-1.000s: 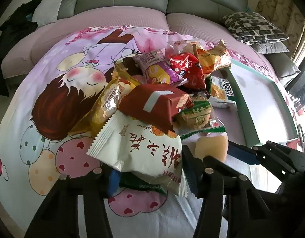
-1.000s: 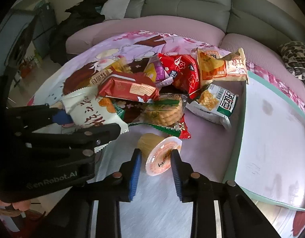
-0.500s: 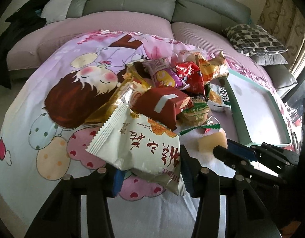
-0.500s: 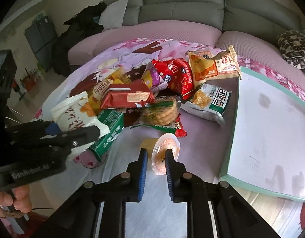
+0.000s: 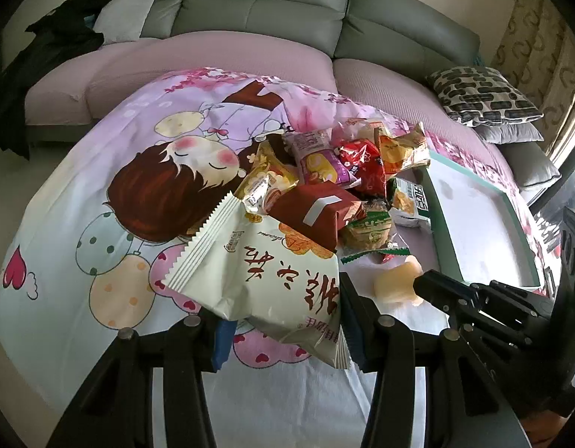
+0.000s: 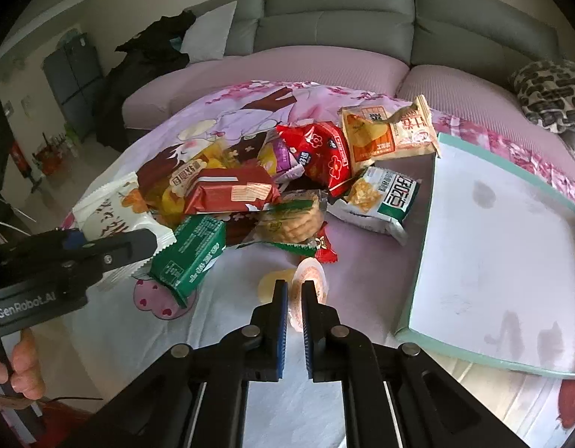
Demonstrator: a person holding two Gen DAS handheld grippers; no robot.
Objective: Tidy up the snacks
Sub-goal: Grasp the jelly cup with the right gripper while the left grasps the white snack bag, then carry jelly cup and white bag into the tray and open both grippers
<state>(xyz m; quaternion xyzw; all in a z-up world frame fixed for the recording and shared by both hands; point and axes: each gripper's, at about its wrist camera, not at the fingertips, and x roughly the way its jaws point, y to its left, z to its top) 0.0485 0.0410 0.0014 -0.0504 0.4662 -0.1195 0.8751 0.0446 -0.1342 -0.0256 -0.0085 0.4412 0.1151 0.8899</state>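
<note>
The big white snack bag [image 5: 265,272] is pinched in the left gripper [image 5: 283,332], lifted over the cartoon cloth [image 5: 82,186]. It sticks out far, so it could flop or slip loose.

The little jelly cup [image 6: 310,280] lies on the cloth beside the tray [image 6: 422,280]. The right gripper [image 6: 294,298] is squeezed nearly closed on its thin rim, so it might pop out.

Only the right view shows the green box [image 6: 190,254] under the white bag.

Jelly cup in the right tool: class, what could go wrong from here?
1. The right tool pinches the jelly cup only at its lid rim; it may slip or crush.
2. The white packet in the left tool sags forward and could snag the snack pile.
</note>
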